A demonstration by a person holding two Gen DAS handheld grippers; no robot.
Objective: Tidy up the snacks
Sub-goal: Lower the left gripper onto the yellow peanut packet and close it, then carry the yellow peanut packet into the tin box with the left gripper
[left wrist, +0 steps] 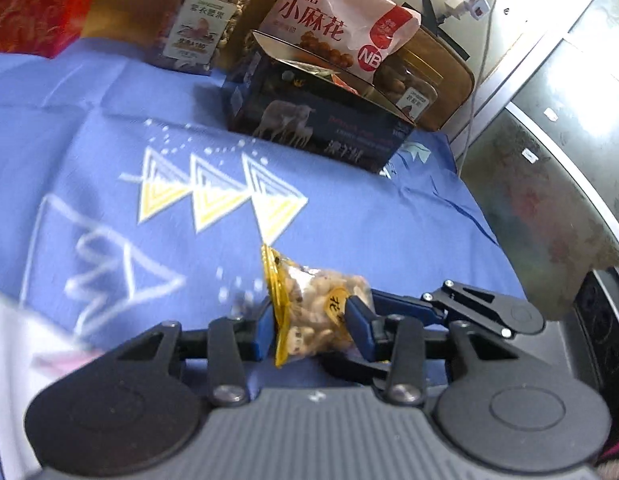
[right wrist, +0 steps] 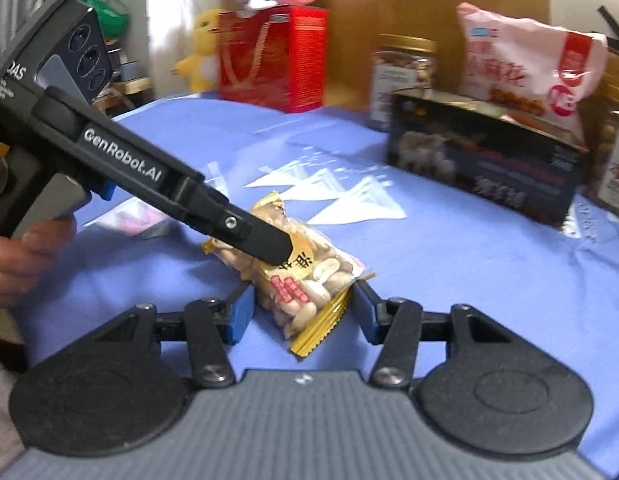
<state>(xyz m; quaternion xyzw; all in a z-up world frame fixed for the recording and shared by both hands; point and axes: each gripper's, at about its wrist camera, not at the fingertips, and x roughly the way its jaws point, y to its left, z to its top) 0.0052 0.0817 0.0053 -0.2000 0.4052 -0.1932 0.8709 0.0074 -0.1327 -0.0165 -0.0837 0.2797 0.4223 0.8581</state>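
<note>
- Peanut packet (right wrist: 301, 276) lies on the blue cloth (right wrist: 449, 260), long axis diagonal, gold end toward the right gripper (right wrist: 301, 312).
- Left gripper (left wrist: 313, 324) is clamped on its middle.
- Right gripper's fingers stand apart, flanking the near end without visible contact.
- Dark box (right wrist: 485, 160) sits well beyond.

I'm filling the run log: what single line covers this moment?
left gripper: shut on peanut packet | right gripper: open, straddling packet | dark box: holds pink bag | surface: blue cloth
</note>
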